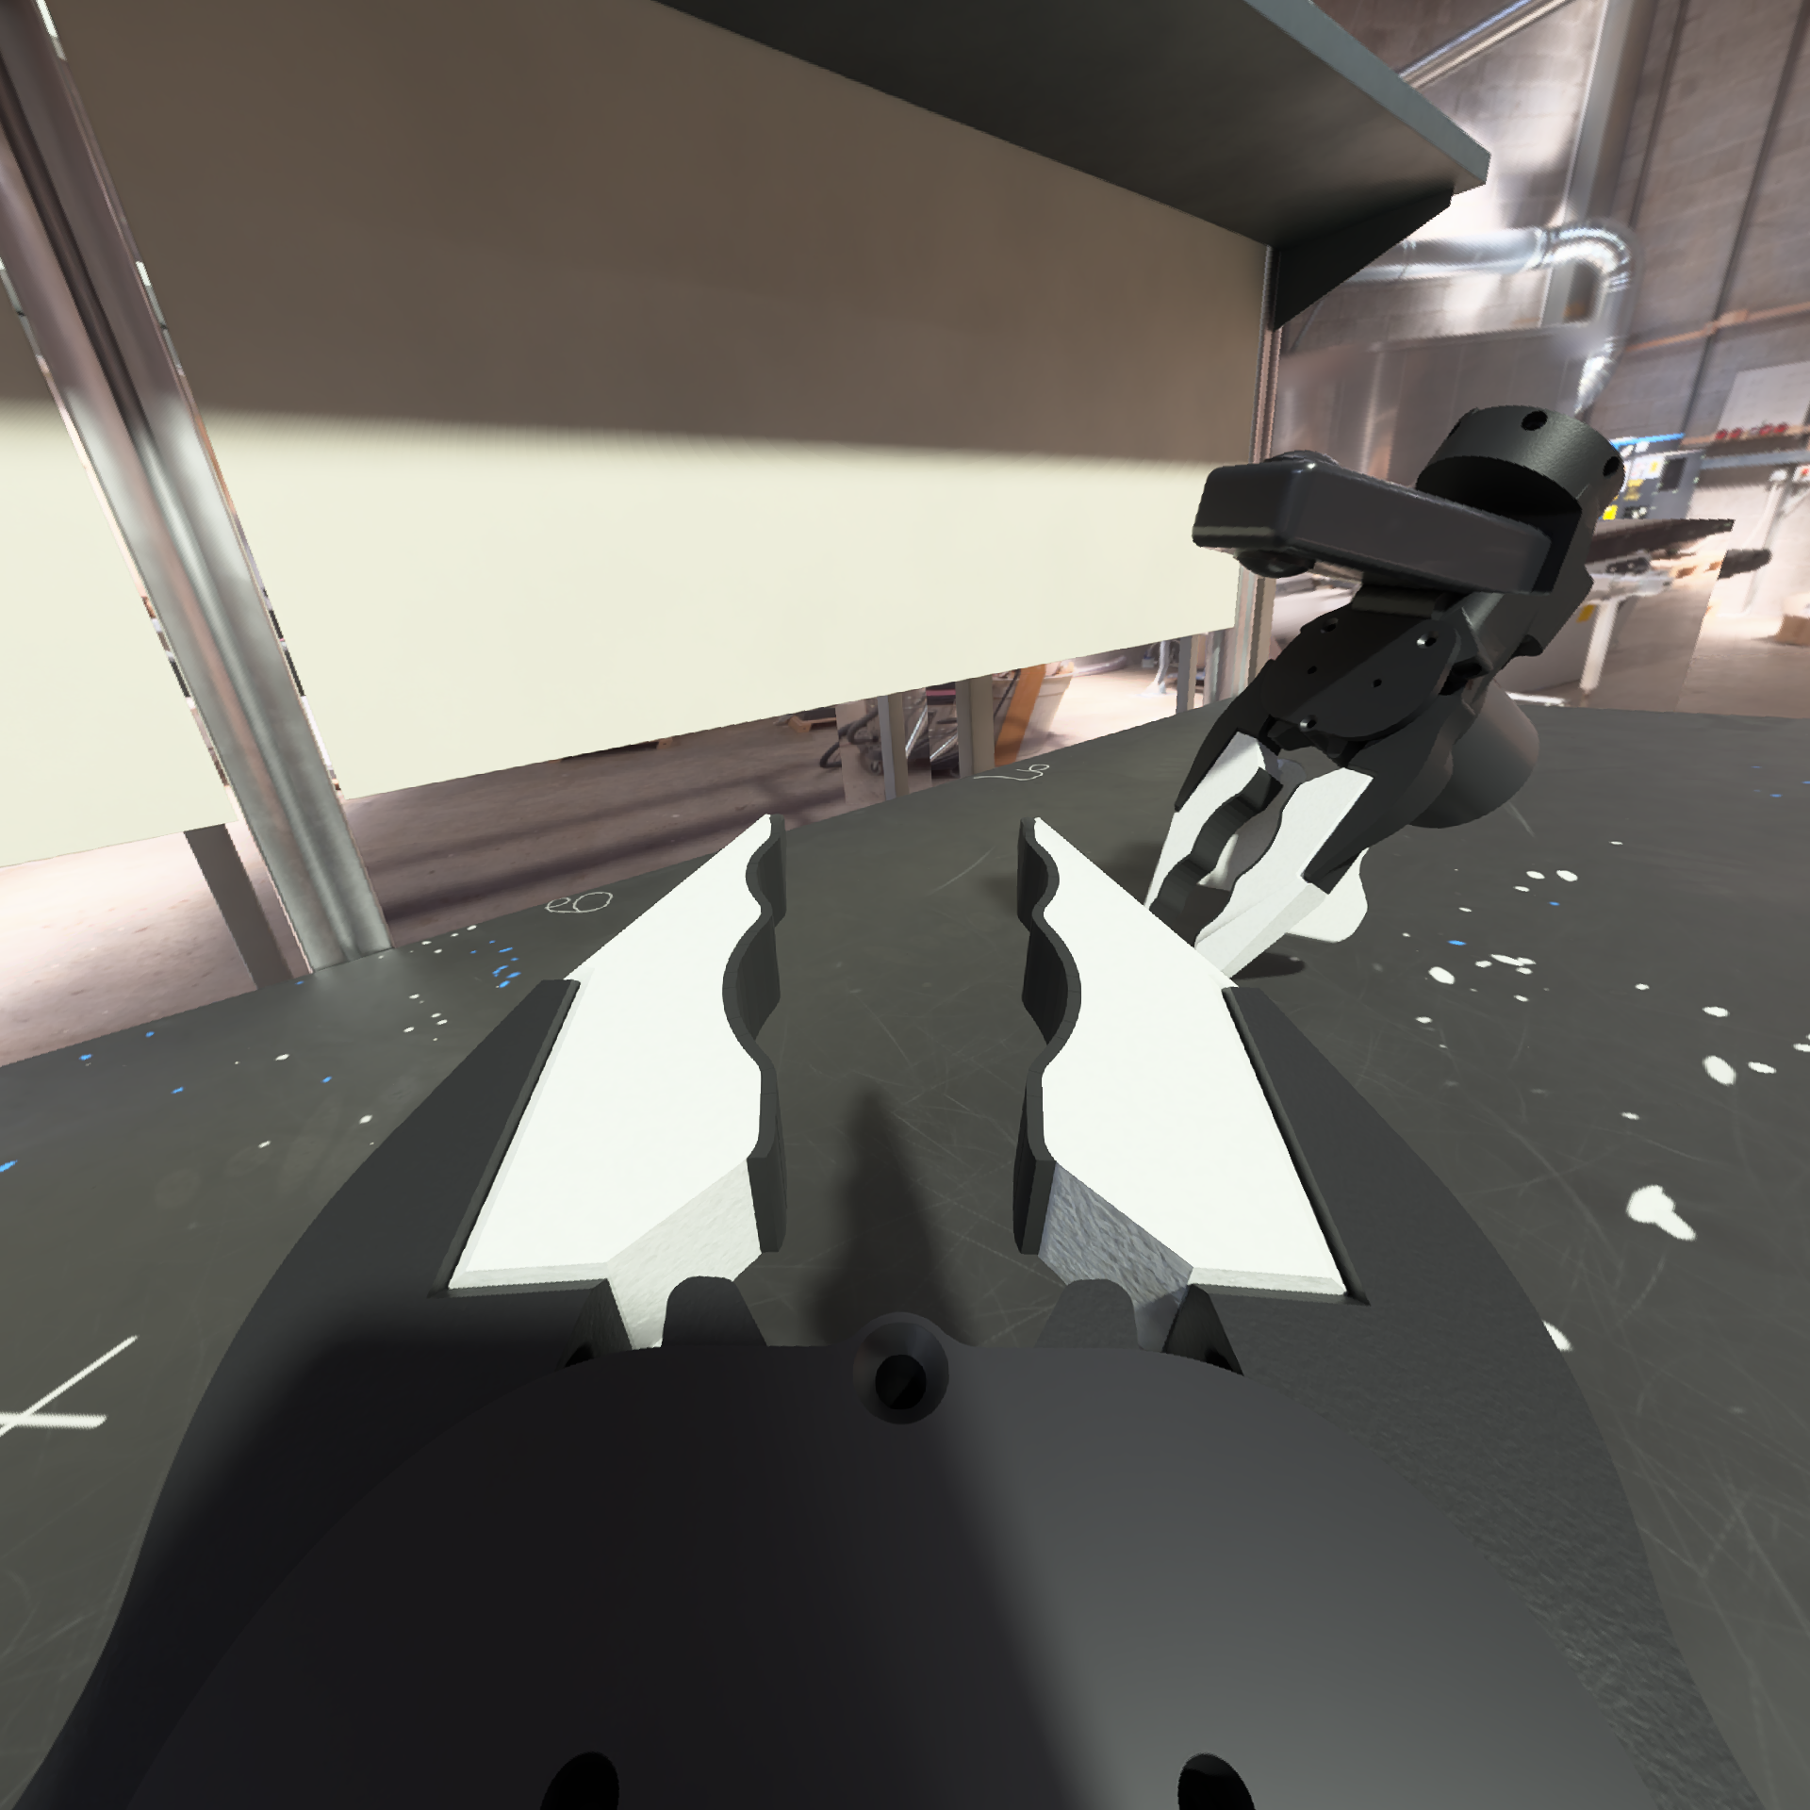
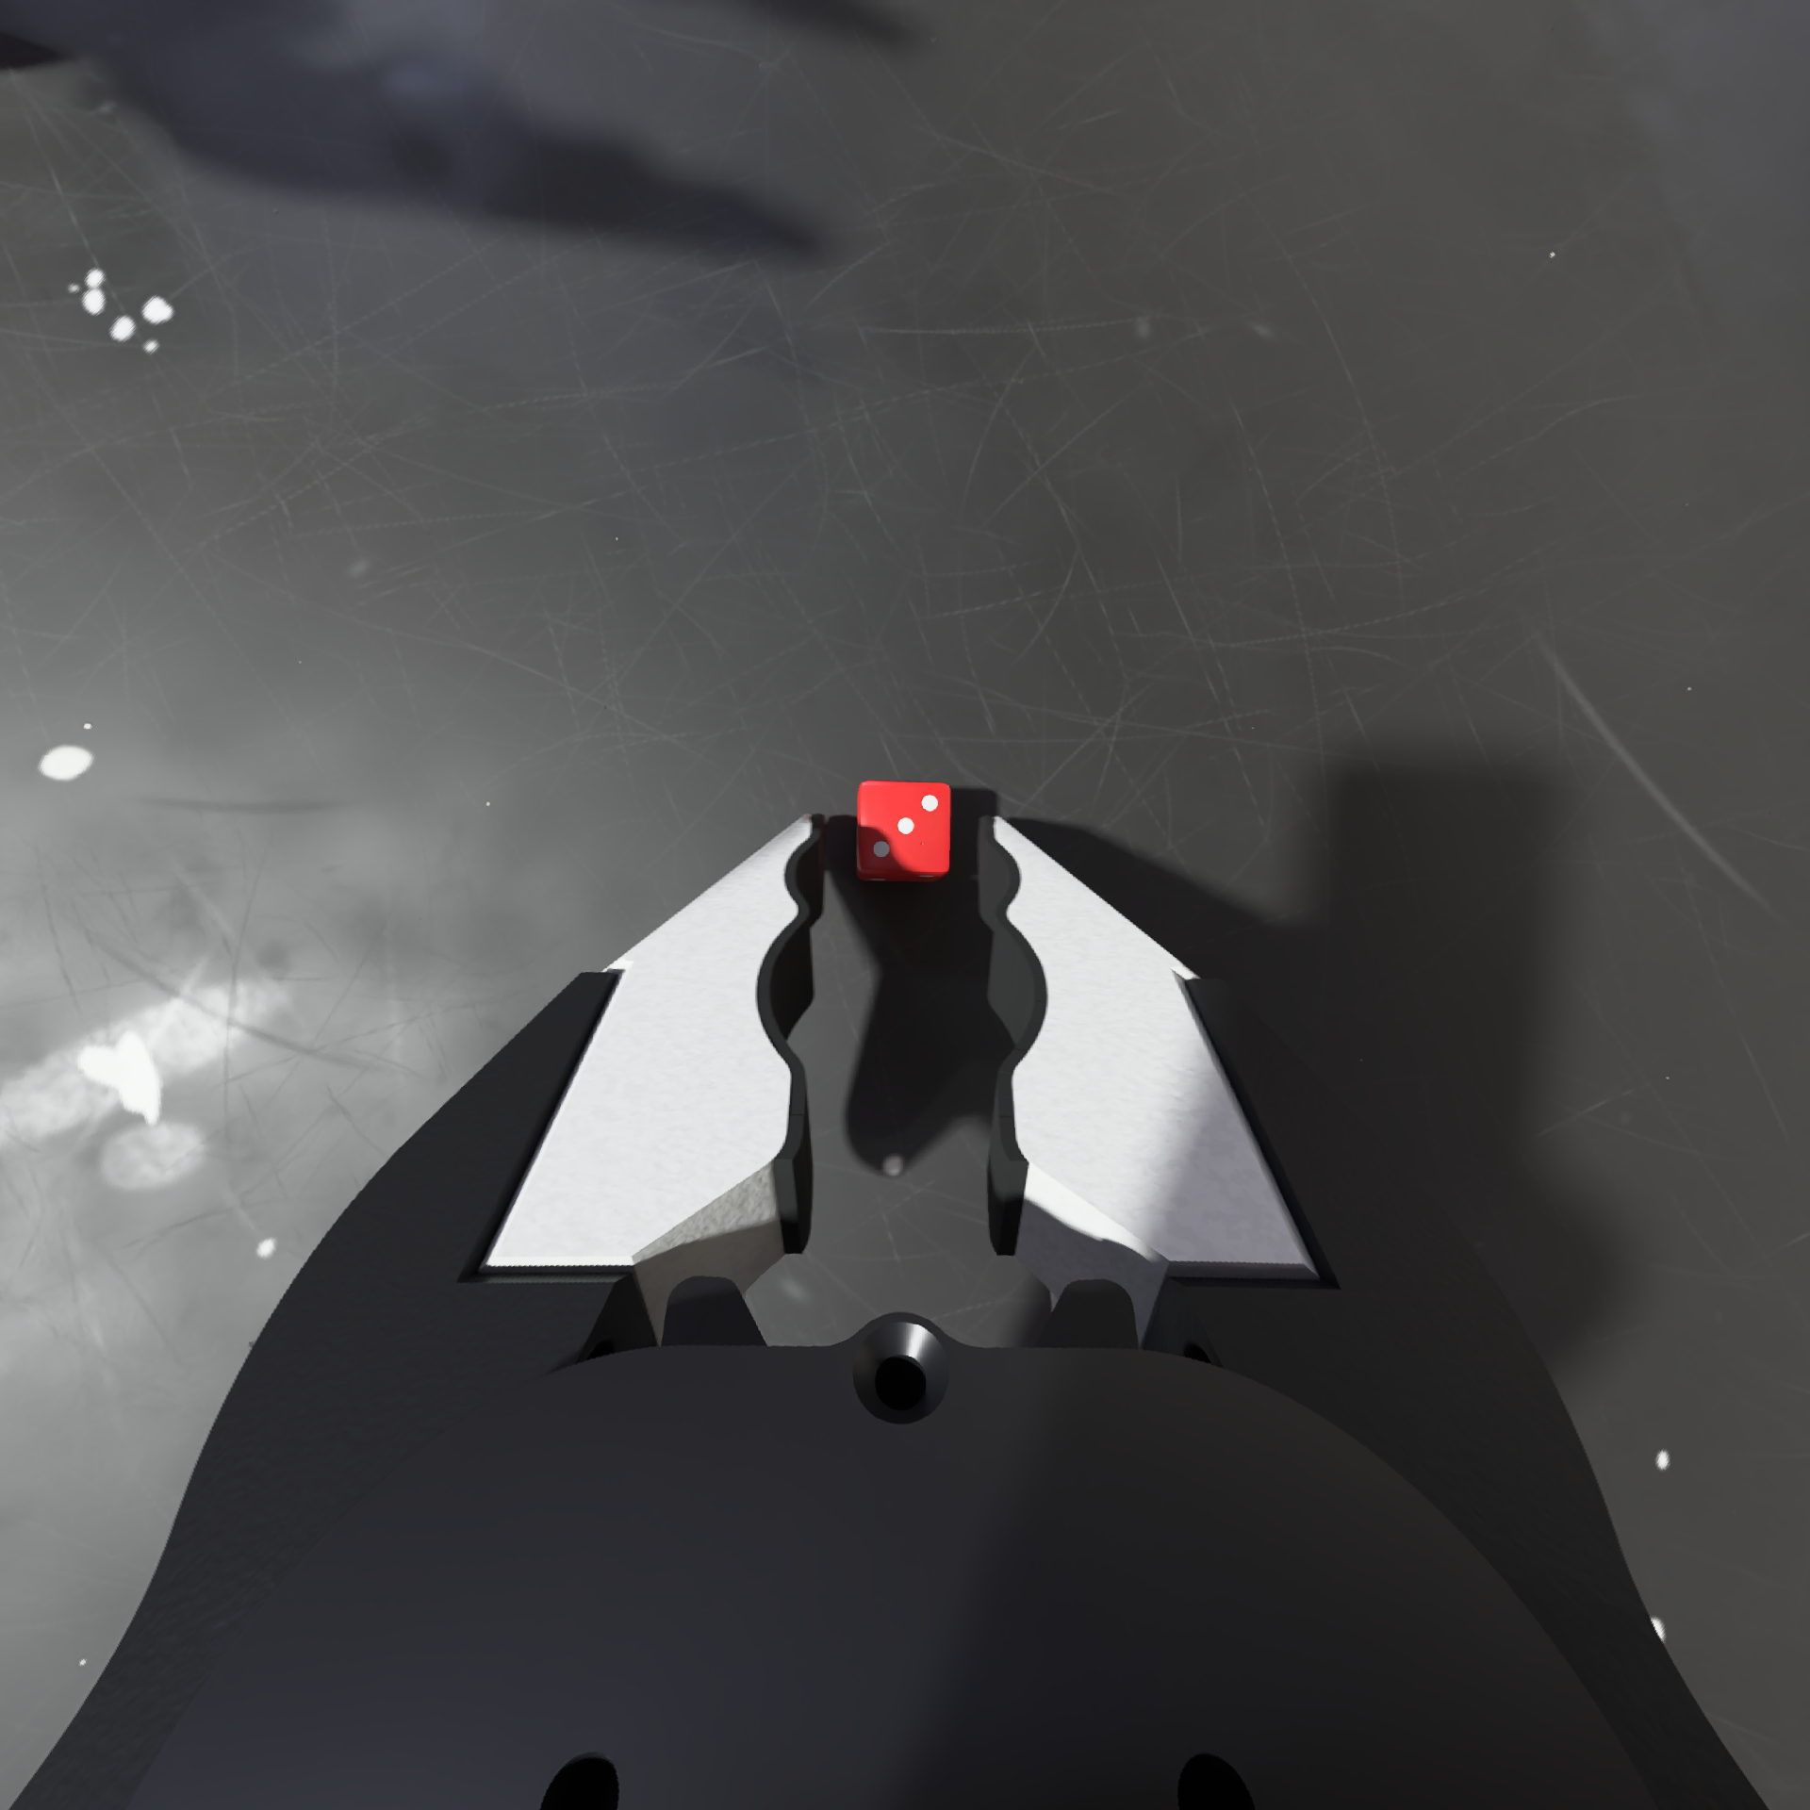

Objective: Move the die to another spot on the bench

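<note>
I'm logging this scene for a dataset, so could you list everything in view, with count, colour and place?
die: one, red with white pips, on the bench between the right gripper's fingertips, gaps on both sides
bench: one, dark grey, scratched, white and blue paint specks
back panel: one, cream, behind the bench
shelf: one, dark, overhead
post: one, silver, rear left
left gripper: one, black with white fingers, open, empty
right gripper: one, same colours, open, tips down around the die

A cream panel (image 1: pixel 627 548) is seen across the upper left of the left wrist view, crossed by a slanted metal post (image 1: pixel 186 548). A dark shelf (image 1: pixel 1126 108) is set above it, and silver ducting (image 1: pixel 1567 264) is seen at the upper right.
</note>
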Controlling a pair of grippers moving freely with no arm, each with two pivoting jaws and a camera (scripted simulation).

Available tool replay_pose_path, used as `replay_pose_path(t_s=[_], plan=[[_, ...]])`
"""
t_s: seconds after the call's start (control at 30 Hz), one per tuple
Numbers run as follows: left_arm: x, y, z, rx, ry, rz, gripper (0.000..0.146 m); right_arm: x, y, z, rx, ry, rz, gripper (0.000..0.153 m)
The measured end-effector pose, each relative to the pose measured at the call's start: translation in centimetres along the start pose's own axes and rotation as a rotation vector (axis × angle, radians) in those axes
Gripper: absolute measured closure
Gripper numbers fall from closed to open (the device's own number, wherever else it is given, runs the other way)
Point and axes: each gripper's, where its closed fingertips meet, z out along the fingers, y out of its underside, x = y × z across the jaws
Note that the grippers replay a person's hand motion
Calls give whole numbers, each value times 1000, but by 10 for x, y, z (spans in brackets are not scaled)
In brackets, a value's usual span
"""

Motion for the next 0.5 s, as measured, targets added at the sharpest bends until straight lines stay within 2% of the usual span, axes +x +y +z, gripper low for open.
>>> replay_pose_path(t_s=[0.07,0.5], plan=[[0,0,0,0,2,-2,99,1,0,0,-4,1,1,114],[1,3,1,-15,10,-7,99,5,-5,1,38,47,24,107]])
